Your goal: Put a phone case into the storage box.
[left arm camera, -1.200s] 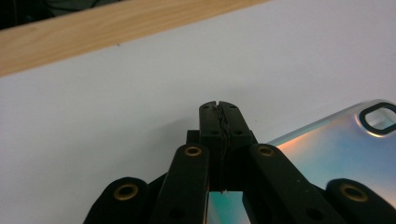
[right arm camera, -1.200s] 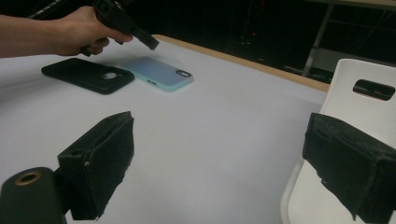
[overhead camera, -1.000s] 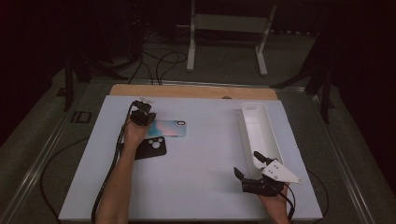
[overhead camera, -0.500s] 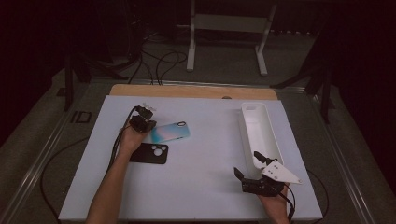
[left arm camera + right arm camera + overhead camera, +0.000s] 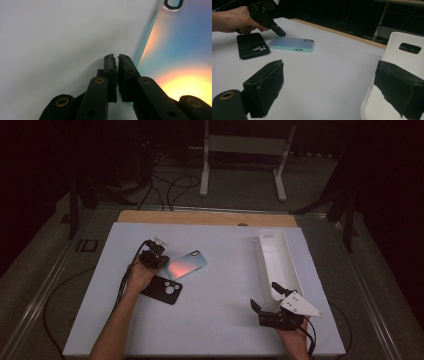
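An iridescent blue-to-orange phone case (image 5: 186, 265) lies flat on the white table (image 5: 220, 320), left of centre. My left gripper (image 5: 165, 262) rests its tips at the case's left end, jaws shut with nothing between them. In the left gripper view the left gripper (image 5: 117, 56) points down at the table beside the case's edge (image 5: 180, 50). A black phone case (image 5: 162, 290) lies just nearer, partly under the left hand. My right gripper (image 5: 265, 295) stands open near the front right, with nothing between its jaws. The right gripper view looks between the jaws of my right gripper (image 5: 329, 75) and takes in both cases (image 5: 292, 43) (image 5: 253, 45).
A long white tray (image 5: 262, 255) lies at the right, just beyond the right gripper; its end with a slot (image 5: 397, 40) is close to the right jaw. A wooden strip (image 5: 205, 217) runs along the table's far edge. Cables trail from both grippers.
The left hand and gripper have come nearer along the table. The iridescent case has turned, its left end swinging nearer. The right gripper has kept still.
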Tool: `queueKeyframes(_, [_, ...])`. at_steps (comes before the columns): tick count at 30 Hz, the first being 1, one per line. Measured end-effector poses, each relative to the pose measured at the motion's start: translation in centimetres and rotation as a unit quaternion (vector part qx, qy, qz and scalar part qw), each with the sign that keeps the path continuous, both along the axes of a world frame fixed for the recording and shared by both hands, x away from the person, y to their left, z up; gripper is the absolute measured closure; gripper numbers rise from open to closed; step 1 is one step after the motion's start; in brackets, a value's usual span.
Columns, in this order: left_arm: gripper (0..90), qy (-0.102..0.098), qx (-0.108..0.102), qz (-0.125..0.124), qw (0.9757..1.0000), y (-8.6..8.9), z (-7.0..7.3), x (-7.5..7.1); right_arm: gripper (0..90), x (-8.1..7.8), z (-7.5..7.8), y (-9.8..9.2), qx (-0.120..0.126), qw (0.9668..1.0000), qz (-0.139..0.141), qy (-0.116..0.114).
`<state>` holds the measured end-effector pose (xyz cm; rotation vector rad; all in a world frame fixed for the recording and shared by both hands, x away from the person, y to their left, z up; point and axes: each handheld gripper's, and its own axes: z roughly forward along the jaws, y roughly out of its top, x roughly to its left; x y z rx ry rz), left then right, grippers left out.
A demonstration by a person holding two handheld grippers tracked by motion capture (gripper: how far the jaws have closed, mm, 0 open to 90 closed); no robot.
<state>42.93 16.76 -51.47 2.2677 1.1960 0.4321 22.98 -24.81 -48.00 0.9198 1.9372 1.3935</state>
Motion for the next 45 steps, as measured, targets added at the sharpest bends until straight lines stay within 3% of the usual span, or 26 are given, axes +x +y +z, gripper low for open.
queueKeyframes(1, [84.4, -0.004, -0.002, 0.004, 1.0000, 0.1, 0.1, -0.1, 8.9, 0.0, 0.0, 0.0, 0.001, 1.0000, 0.001, -0.001])
queueKeyframes(4, [81.6, -0.028, -0.040, 0.017, 0.9987, 0.6, 0.8, -0.6, 8.9, 0.0, 0.0, -0.2, 0.001, 1.0000, -0.002, -0.001])
queueKeyframes(5, [81.0, -0.038, -0.054, 0.021, 0.9976, 0.9, 1.3, -1.0, 8.9, 0.0, 0.0, -0.2, 0.002, 1.0000, -0.002, -0.001])
queueKeyframes(9, [71.8, -0.082, -0.077, 0.026, 0.9933, 1.7, 2.8, -3.0, 8.9, 0.1, 0.0, -0.4, 0.001, 1.0000, -0.004, -0.001])
queueKeyframes(12, [66.6, -0.120, -0.109, 0.027, 0.9864, 2.8, 4.1, -5.4, 8.9, 0.1, 0.1, -0.4, 0.002, 1.0000, -0.005, -0.001])
queueKeyframes(15, [58.8, -0.154, -0.125, 0.029, 0.9798, 3.6, 5.0, -7.9, 8.9, 0.2, 0.1, -0.5, -0.001, 1.0000, -0.008, -0.002])
queueKeyframes(17, [50.5, -0.181, -0.145, 0.038, 0.9720, 4.1, 5.1, -10.2, 8.9, 0.4, 0.1, -0.6, 0.000, 1.0000, -0.010, -0.001])
queueKeyframes(18, [44.7, -0.181, -0.145, 0.038, 0.9720, 4.1, 5.1, -10.2, 8.9, 0.5, 0.1, -0.7, -0.001, 1.0000, -0.010, -0.001])
queueKeyframes(19, [41.2, -0.189, -0.151, 0.035, 0.9696, 4.3, 5.1, -11.1, 8.9, 0.6, 0.1, -0.7, 0.001, 1.0000, -0.010, 0.000])
queueKeyframes(20, [35.3, -0.189, -0.145, 0.034, 0.9707, 4.4, 5.1, -12.6, 8.9, 0.7, 0.1, -0.8, 0.002, 1.0000, -0.008, 0.000])
queueKeyframes(21, [30.1, -0.195, -0.144, 0.033, 0.9695, 4.5, 5.1, -13.2, 8.9, 0.7, 0.1, -0.8, 0.001, 1.0000, -0.009, 0.000])
queueKeyframes(23, [29.5, -0.195, -0.144, 0.033, 0.9695, 4.5, 5.1, -13.2, 8.9, 0.8, 0.1, -0.8, 0.001, 1.0000, -0.010, -0.001])
queueKeyframes(24, [23.1, -0.207, -0.152, 0.034, 0.9659, 5.0, 4.6, -15.6, 8.9, 0.8, 0.2, -0.9, -0.001, 1.0000, -0.007, -0.001])
queueKeyframes(28, [15.1, -0.209, -0.154, 0.039, 0.9649, 5.5, 4.1, -17.3, 8.9, 1.0, 0.2, -1.2, -0.001, 1.0000, -0.005, 0.002])
queueKeyframes(29, [9.6, -0.211, -0.144, 0.039, 0.9660, 5.7, 3.8, -18.2, 8.9, 1.1, 0.3, -1.3, -0.001, 1.0000, 0.000, 0.001])
queueKeyframes(30, [3.4, -0.211, -0.144, 0.039, 0.9660, 5.7, 3.8, -18.2, 8.9, 1.1, 0.3, -1.3, -0.001, 1.0000, 0.000, 0.001])
queueKeyframes(31, [3.4, -0.211, -0.140, 0.040, 0.9666, 5.7, 3.7, -18.6, 8.9, 1.1, 0.3, -1.4, -0.003, 1.0000, 0.001, 0.000])
queueKeyframes(33, [1.0, -0.218, -0.142, 0.042, 0.9647, 5.9, 3.5, -19.3, 8.9, 1.3, 0.4, -1.6, -0.009, 1.0000, 0.003, -0.001])
queueKeyframes(36, [0.7, -0.216, -0.151, 0.041, 0.9637, 6.0, 3.4, -19.6, 8.9, 1.4, 0.4, -2.0, -0.014, 0.9999, 0.004, -0.003])
queueKeyframes(45, [0.6, -0.192, -0.154, 0.034, 0.9686, 6.4, 3.5, -19.2, 8.9, 1.4, 0.2, -2.5, -0.012, 0.9999, 0.002, -0.002])
